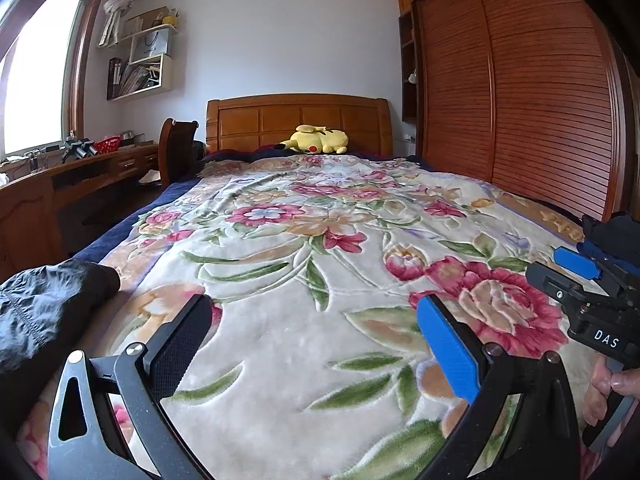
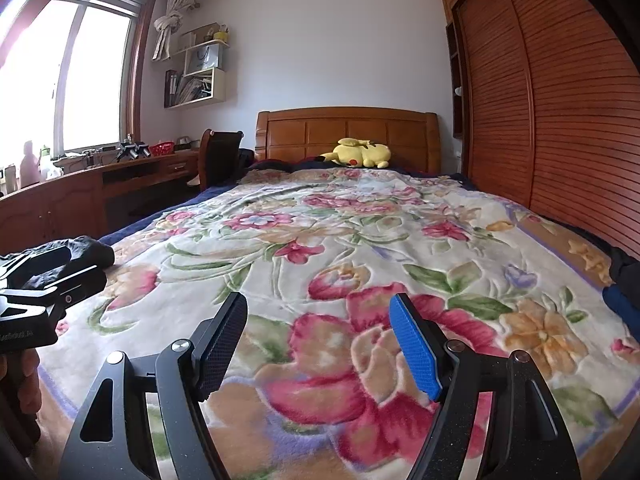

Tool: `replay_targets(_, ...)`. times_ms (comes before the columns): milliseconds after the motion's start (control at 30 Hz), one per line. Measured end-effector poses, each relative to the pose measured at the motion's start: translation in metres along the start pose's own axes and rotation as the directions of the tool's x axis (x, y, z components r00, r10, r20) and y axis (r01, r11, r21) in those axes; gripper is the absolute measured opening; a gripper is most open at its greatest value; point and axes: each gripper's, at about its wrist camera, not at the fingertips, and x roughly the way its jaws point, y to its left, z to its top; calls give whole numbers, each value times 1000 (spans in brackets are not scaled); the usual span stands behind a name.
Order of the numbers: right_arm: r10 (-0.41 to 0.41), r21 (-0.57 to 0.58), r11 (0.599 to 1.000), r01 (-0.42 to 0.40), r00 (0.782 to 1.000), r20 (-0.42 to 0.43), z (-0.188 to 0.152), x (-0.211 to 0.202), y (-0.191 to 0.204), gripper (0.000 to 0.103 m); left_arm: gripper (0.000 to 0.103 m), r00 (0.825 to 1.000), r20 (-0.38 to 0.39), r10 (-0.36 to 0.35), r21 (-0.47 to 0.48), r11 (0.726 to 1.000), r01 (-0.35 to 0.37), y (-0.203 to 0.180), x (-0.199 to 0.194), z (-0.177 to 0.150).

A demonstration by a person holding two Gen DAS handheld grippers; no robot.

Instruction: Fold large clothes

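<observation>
A black crinkled garment (image 1: pixel 44 312) lies on the floral blanket (image 1: pixel 300 264) at the left edge of the bed, left of my left gripper (image 1: pixel 316 312). It also shows in the right wrist view (image 2: pixel 86 252) behind the other gripper's body. A dark and blue piece of cloth (image 2: pixel 624 284) lies at the bed's right edge. My left gripper is open and empty above the blanket. My right gripper (image 2: pixel 320 310) is open and empty above the blanket (image 2: pixel 360 240). It shows in the left wrist view (image 1: pixel 580 264) at the right.
A yellow plush toy (image 1: pixel 318 140) lies by the wooden headboard (image 1: pixel 298 120). A wooden wardrobe (image 1: pixel 520 100) runs along the bed's right side. A desk (image 1: pixel 80 172) and chair (image 1: pixel 176 148) stand on the left under the window.
</observation>
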Motion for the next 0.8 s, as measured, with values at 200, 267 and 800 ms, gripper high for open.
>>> replay_targets(200,2,9,1000,-2,1000,8,0,1,0,75,103,1000,1,9,8,1000,-9,-1,0,-1)
replay_targets(267,2,11,1000,-2,1000,9,-1,0,-1,75,103,1000,3,12,4,1000,-12,0,0,-1)
replay_targets(800,5,16,1000,-5,1000,11,-2,1,-3,75,103,1000,6,19,1,1000,-19,2,-1,-1)
